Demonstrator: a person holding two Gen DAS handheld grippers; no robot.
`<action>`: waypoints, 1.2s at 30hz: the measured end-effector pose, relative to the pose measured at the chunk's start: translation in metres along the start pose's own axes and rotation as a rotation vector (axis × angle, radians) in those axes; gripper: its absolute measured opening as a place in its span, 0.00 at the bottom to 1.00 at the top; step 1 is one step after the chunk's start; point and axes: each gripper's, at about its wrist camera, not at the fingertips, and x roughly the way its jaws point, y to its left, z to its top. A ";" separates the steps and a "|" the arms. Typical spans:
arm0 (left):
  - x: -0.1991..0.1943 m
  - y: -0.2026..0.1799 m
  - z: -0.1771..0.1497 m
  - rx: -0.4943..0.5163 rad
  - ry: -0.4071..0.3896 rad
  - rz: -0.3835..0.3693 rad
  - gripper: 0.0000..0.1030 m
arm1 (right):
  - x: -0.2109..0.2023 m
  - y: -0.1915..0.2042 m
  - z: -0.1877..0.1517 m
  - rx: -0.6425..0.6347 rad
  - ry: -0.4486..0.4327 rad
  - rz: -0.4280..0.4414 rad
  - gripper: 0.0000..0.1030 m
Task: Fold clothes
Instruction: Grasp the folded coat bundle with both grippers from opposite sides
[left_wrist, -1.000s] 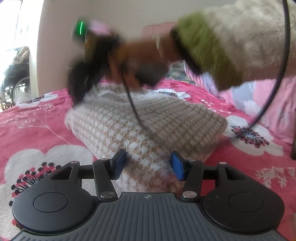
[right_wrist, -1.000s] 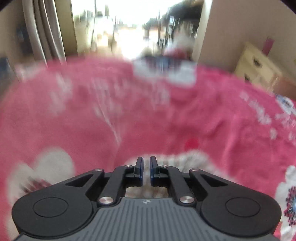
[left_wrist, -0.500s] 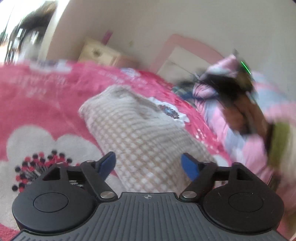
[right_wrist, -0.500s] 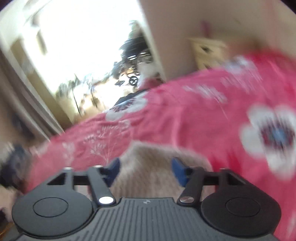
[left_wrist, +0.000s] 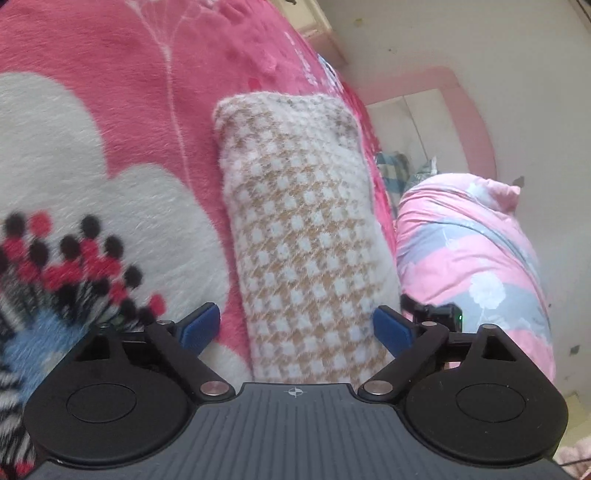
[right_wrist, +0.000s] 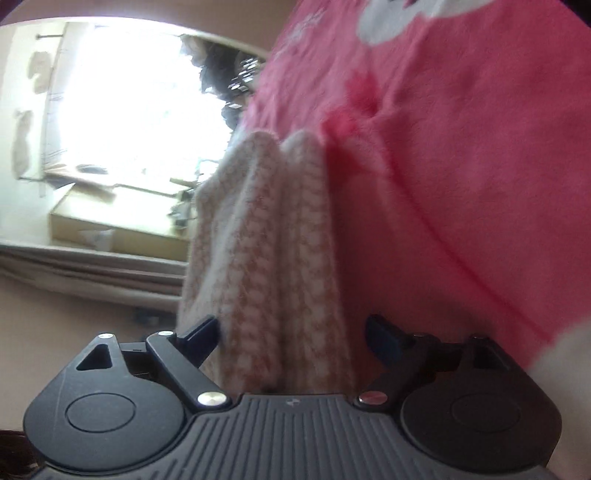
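Houndstooth knit garment (left_wrist: 303, 236), folded into a narrow bundle, lies on the pink floral blanket (left_wrist: 110, 110), long axis running straight ahead between the spread left gripper (left_wrist: 297, 328); right gripper (right_wrist: 291, 332) likewise straddles its end (right_wrist: 273, 258), fingers apart.

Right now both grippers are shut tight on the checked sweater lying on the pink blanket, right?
Not quite. Both grippers are open, not shut. In the left wrist view the left gripper has its jaws spread either side of the folded sweater, and the right wrist view shows the right gripper spread the same way. The sweater does lie on the pink blanket.
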 end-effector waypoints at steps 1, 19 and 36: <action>0.003 -0.002 0.002 0.007 0.004 0.001 0.90 | 0.005 -0.004 0.004 -0.001 0.016 0.026 0.90; 0.031 -0.023 0.013 -0.037 -0.021 0.020 0.78 | 0.059 0.031 0.038 -0.088 0.081 0.196 0.68; -0.084 -0.103 -0.002 0.053 -0.198 -0.009 0.76 | 0.026 0.163 0.012 -0.221 -0.002 0.248 0.63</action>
